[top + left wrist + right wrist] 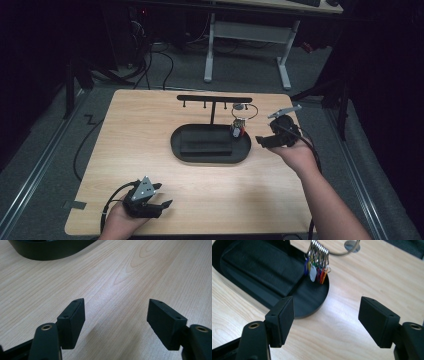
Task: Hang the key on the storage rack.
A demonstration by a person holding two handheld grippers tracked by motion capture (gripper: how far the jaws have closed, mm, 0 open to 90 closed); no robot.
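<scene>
Wood bench [150,150], black tray [210,143] at centre.
Left tool [115,315] at 7 o'clock, right tool [325,315] at 3: both wide open, empty; no legible writing.

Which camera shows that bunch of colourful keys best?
The right gripper view: the keys hang close and their colours are clear. The high view shows them tiny, above the black tray.

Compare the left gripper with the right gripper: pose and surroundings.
The left gripper sits near the pale wooden table's front edge, facing bare wood; the right gripper is held farther back, beside the black oval tray, pointed toward the coloured key tags. Both are open and hold nothing.
</scene>
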